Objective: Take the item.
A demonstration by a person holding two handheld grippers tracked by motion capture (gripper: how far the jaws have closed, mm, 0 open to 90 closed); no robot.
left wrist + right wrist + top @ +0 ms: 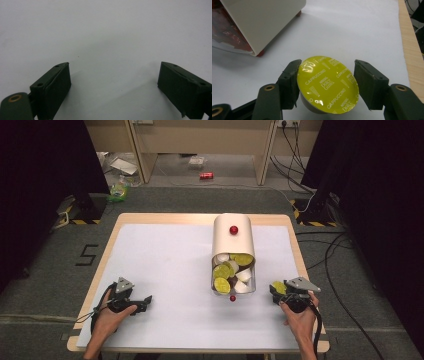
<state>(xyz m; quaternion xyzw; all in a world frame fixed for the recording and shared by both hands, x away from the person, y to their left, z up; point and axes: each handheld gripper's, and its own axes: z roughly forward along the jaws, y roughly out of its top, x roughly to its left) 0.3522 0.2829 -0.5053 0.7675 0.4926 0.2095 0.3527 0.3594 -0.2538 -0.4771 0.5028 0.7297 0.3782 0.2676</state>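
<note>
Where jaws close, capsule (327,86) lid seems yellow-green

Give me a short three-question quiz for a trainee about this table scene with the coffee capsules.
1. True or false: the left gripper holds a capsule.
2. What word is printed on the yellow capsule lid between the right gripper's jaws?
3. Where do the other capsules sit? A) scattered on the white mat B) in the cream dispenser lying at mid-table C) in the person's left hand

Key:
1. False; its jaws stand open over bare mat.
2. Cappuccino.
3. B; they show at its open clear end facing the person.
</note>
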